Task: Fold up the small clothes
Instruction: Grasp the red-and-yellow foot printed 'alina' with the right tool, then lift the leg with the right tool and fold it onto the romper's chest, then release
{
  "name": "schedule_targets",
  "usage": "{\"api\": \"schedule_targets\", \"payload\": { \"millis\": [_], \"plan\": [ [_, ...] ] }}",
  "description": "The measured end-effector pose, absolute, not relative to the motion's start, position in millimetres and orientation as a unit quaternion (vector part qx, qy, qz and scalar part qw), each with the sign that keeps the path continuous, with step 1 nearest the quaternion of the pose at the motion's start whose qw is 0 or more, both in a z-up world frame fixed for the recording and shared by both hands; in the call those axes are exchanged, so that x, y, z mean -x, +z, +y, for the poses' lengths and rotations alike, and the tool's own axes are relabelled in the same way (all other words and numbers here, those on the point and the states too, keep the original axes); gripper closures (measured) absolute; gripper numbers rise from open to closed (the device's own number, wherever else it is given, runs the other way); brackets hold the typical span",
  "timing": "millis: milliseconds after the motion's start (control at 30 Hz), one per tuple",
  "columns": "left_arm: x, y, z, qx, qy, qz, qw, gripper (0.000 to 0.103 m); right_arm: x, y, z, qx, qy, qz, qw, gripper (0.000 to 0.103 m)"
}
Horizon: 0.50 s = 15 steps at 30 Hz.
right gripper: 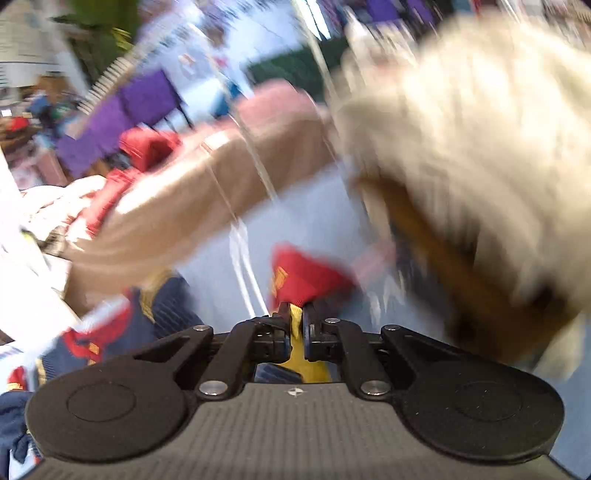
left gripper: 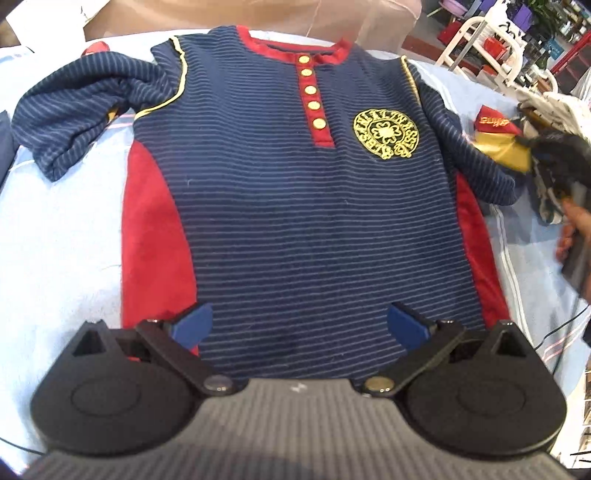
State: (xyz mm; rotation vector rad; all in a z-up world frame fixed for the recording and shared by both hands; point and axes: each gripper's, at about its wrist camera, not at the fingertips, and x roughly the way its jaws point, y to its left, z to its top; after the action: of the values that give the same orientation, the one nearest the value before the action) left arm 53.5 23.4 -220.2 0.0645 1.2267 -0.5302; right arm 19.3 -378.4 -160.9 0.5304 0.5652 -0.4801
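A small navy striped shirt (left gripper: 295, 192) with red side panels, a red button placket and a yellow crest lies flat, front up, on a light blue cloth (left gripper: 66, 240). My left gripper (left gripper: 299, 321) hovers open over its lower hem, blue pads spread wide with nothing between them. The shirt's left sleeve is bunched up at the far left. The right sleeve ends in a red and yellow cuff (left gripper: 495, 136). In the blurred right wrist view my right gripper (right gripper: 296, 317) is shut on that cuff (right gripper: 306, 277), with yellow fabric pinched between the pads.
A heap of cream and white clothes (left gripper: 554, 103) lies at the right, close to the cuff, and looms large as a blurred cream heap (right gripper: 461, 129). A brown box (left gripper: 258, 14) stands behind the collar. A person's hand (left gripper: 572, 221) and a thin cable (left gripper: 569, 325) are at the right edge.
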Motion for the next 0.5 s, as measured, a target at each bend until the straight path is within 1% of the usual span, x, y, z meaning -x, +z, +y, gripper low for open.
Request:
{"api": "schedule_targets", "payload": {
  "millis": [133,200,367,500],
  "plan": [
    [-59.0,-216.6,21.7,-0.02,-0.254,0.563,0.786,0.0,-4.9,-90.5,-389.8,-0.198,-0.21,0.233,0.929,0.092],
    [-62.3,-214.7,19.8,-0.016,-0.259,0.559,0.787,0.0,3.1,-64.0,-400.0,-0.179,-0.206,0.216,0.937,0.092],
    [-71.1,-217.4,10.6,-0.023,-0.268,0.566,0.779,0.0,13.4,-14.5,-429.2,-0.139,-0.221,0.176,0.949,0.092],
    [-71.2,-222.5,7.1,-0.041,-0.275,0.571,0.772,0.0,-1.9,8.0,-470.8,-0.137,-0.243,0.145,0.949,0.092]
  ]
}}
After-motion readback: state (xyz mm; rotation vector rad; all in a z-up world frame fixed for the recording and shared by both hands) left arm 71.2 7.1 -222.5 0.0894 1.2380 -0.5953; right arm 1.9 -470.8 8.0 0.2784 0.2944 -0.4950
